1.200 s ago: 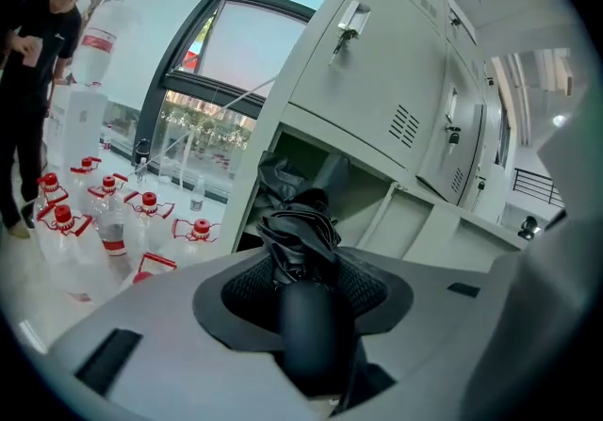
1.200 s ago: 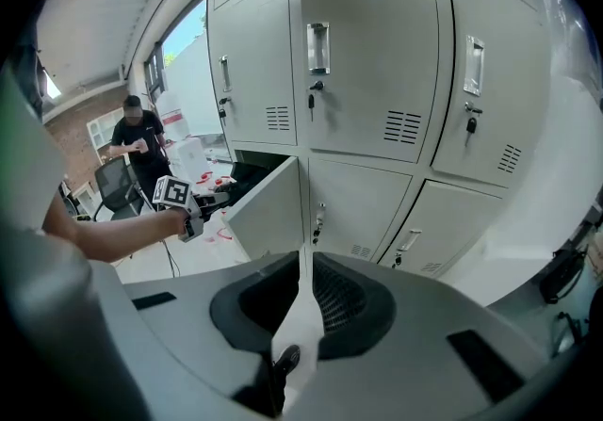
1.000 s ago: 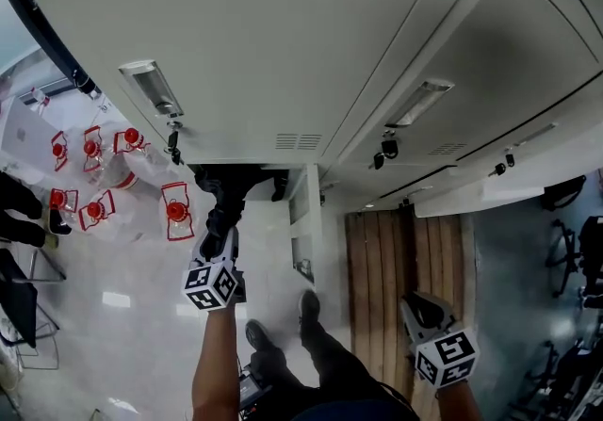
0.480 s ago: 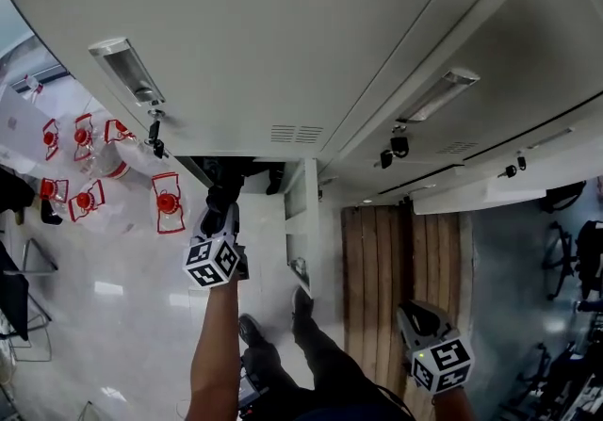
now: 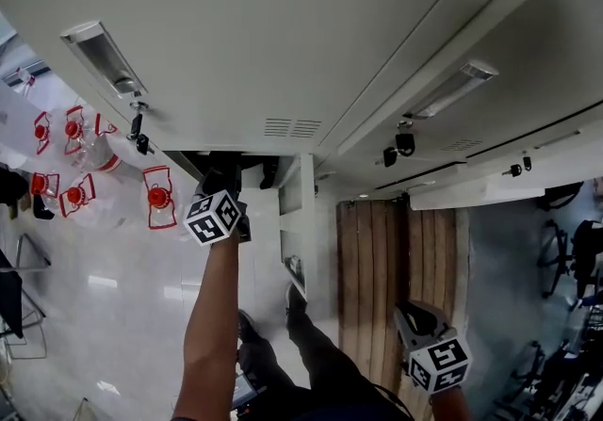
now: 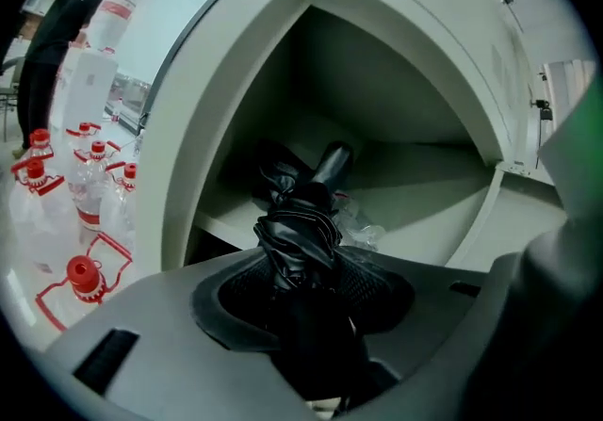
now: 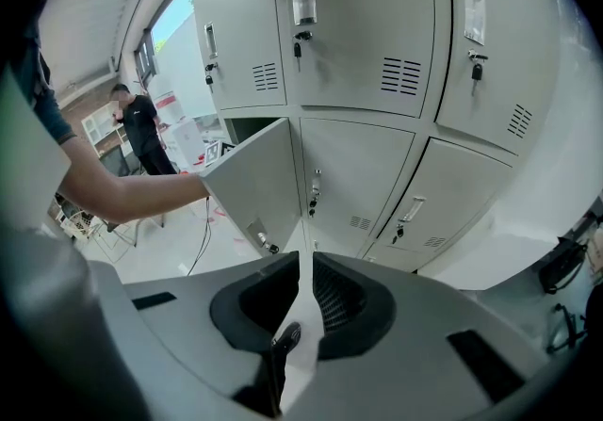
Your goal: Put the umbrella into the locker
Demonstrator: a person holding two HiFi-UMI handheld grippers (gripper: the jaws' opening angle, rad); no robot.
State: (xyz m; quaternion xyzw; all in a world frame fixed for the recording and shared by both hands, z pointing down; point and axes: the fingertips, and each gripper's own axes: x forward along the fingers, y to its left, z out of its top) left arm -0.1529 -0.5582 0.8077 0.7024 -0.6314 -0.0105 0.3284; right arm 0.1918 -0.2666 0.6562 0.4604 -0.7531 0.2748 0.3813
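Left tongs point(image 5: 220, 186) outstretched, clamped on umbrella point(image 6: 300, 231); right tongs point(image 5: 415, 313) low, jaws together.

No legible txt, nos or brands; locker label holder point(image 7: 302, 0) unreadable

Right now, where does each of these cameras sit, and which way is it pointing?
Head view: on the person's head, looking down the lockers; shows left arm, legs, left tongs, right tongs.
Left gripper view: on the left tongs, looking into the open locker; its jaws grip the umbrella.
Right gripper view: on the right tongs, facing the lockers; jaws shut, empty.
Shared: head and right views both show the left arm.
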